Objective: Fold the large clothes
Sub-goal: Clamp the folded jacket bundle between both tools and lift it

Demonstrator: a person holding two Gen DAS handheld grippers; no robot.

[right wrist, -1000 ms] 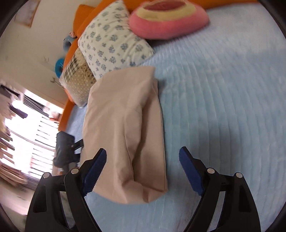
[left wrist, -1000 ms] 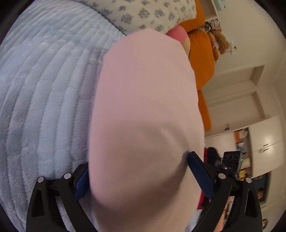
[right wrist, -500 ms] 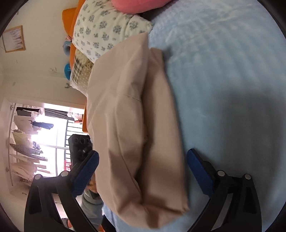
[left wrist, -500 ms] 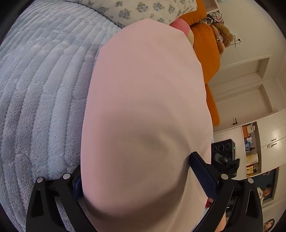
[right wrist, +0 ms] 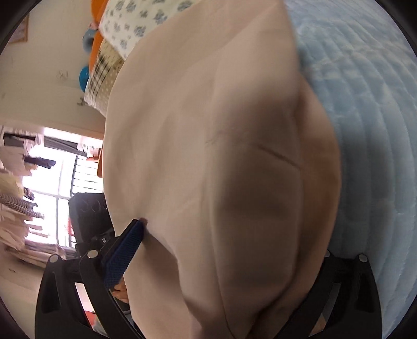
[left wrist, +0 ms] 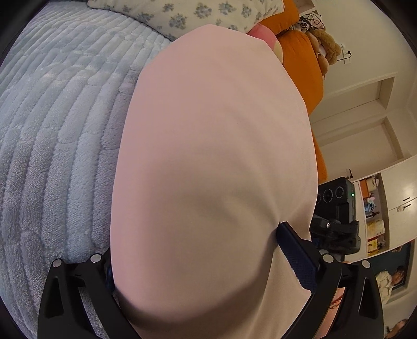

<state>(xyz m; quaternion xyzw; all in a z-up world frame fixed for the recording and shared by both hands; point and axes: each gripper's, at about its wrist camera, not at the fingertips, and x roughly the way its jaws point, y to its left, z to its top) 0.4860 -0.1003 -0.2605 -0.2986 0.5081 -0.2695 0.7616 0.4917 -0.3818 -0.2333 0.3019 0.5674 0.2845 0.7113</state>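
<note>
Pale blue ribbed bedspread (left wrist: 60, 135) fills the view; a folded beige garment (left wrist: 213, 167) lies on it. My left claw (left wrist: 192, 263) and right claw (right wrist: 229, 250) both gape around its near end, unclenched. Pinching only 1 layer could spill the fold.

Count, places given relative to the folded beige garment (left wrist: 213, 167):
- Folded beige garment: 1, on the blue quilted bedspread (left wrist: 57, 125).
- Grippers: 2, one at each near corner of it.
- Floral pillow (left wrist: 187, 13): 1, beyond its far edge.
- Checked pillow (right wrist: 103, 75): 1, beside the floral one.
- Pink cushion (left wrist: 263, 35): 1, behind its far corner.
- Plush toy (left wrist: 324, 45): 1, past the orange cushions.
</note>
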